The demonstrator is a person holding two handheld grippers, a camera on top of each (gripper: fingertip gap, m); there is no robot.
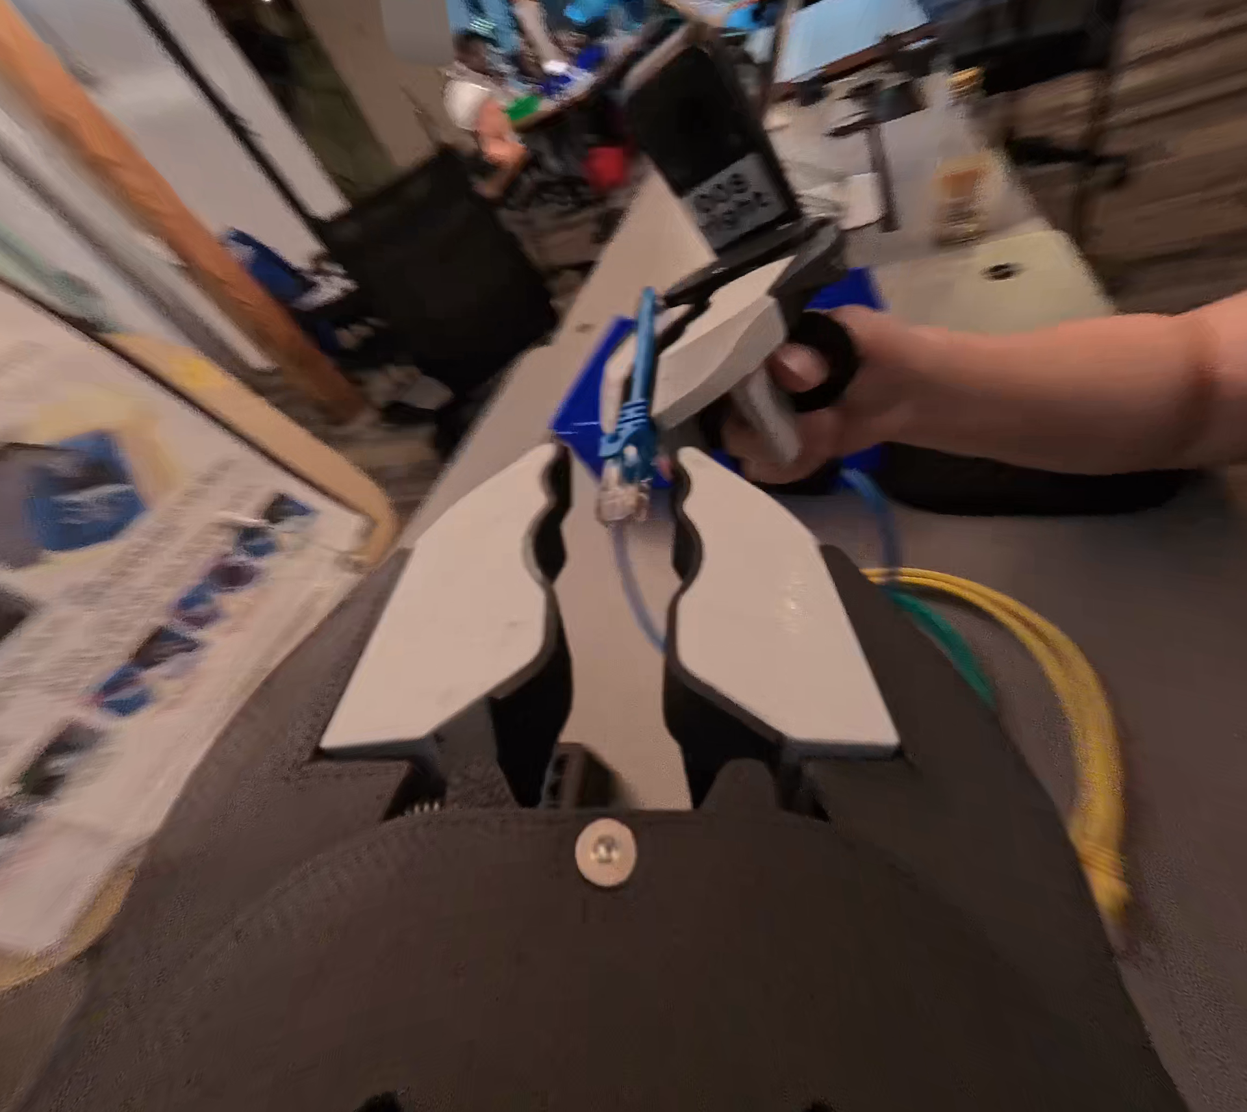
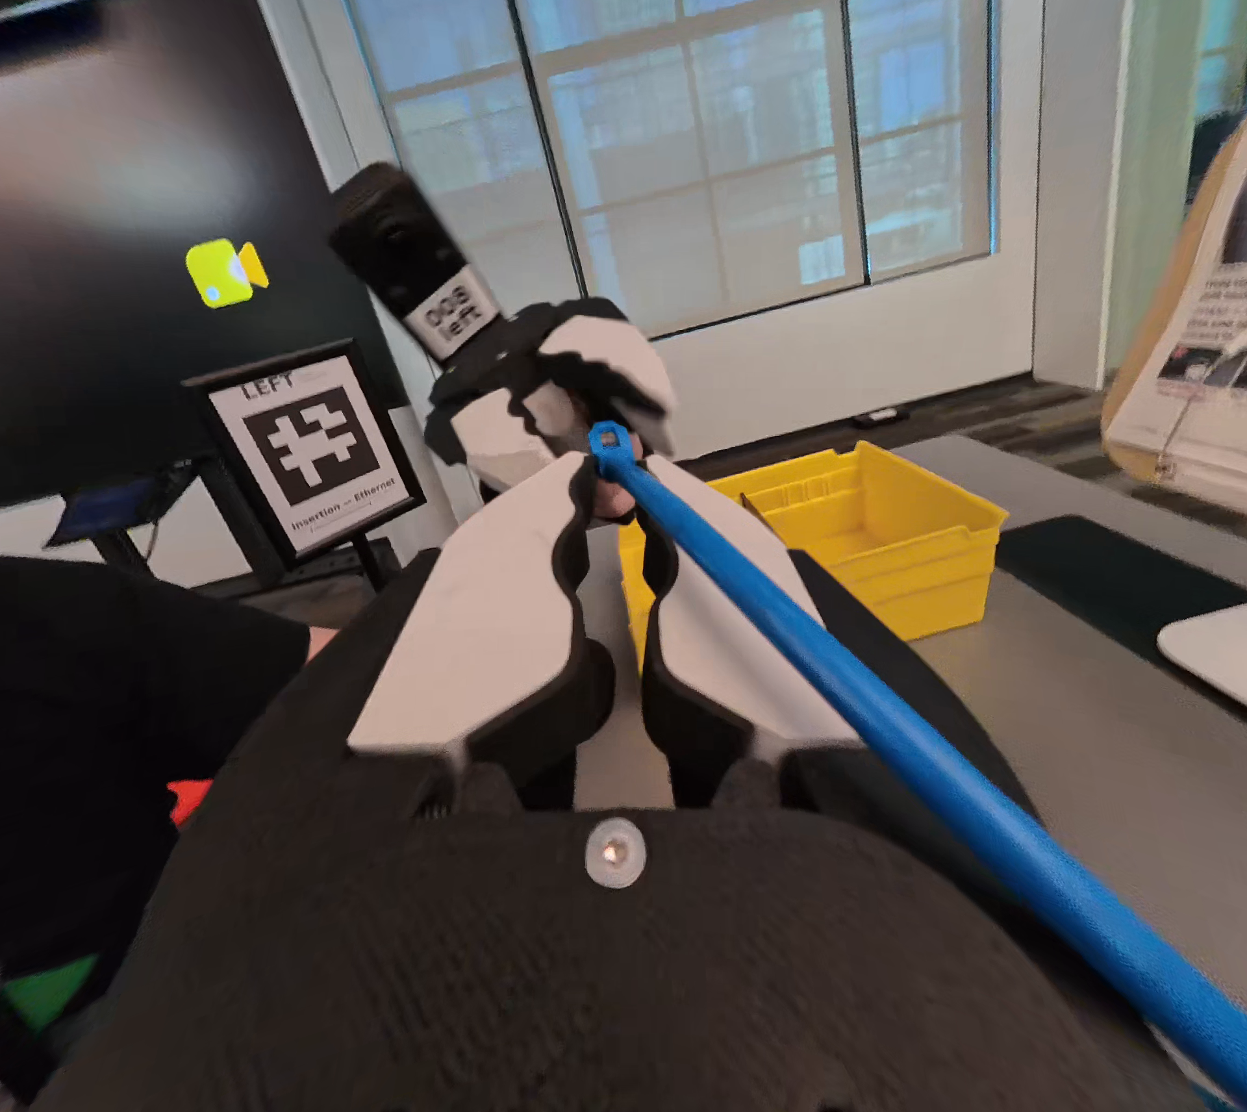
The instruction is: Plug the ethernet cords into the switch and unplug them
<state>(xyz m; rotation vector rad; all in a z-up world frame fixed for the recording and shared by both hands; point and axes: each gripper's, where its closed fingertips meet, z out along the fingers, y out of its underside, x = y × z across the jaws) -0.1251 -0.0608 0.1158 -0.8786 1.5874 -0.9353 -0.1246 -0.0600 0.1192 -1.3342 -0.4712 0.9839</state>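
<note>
A blue ethernet cord (image 2: 810, 641) runs from the lower right up between my right gripper's (image 2: 614, 465) fingertips. That gripper is shut on it just behind the plug. In the left wrist view the right gripper (image 1: 641, 384) holds the cord with its blue boot and clear plug (image 1: 624, 475) pointing down. My left gripper (image 1: 621, 465) is open, its fingertips on either side of the plug without touching it. It also shows in the right wrist view (image 2: 573, 411), facing my right gripper. No switch is in view.
A yellow bin (image 2: 931, 567) stands on the grey table beyond the grippers, and a blue bin (image 1: 584, 398) sits behind the plug. Yellow (image 1: 1086, 708) and green (image 1: 945, 641) cords lie at the right. A framed marker sign (image 2: 310, 445) and a dark screen (image 2: 135, 168) stand at the left. Less than 4 cm separates the two grippers' tips.
</note>
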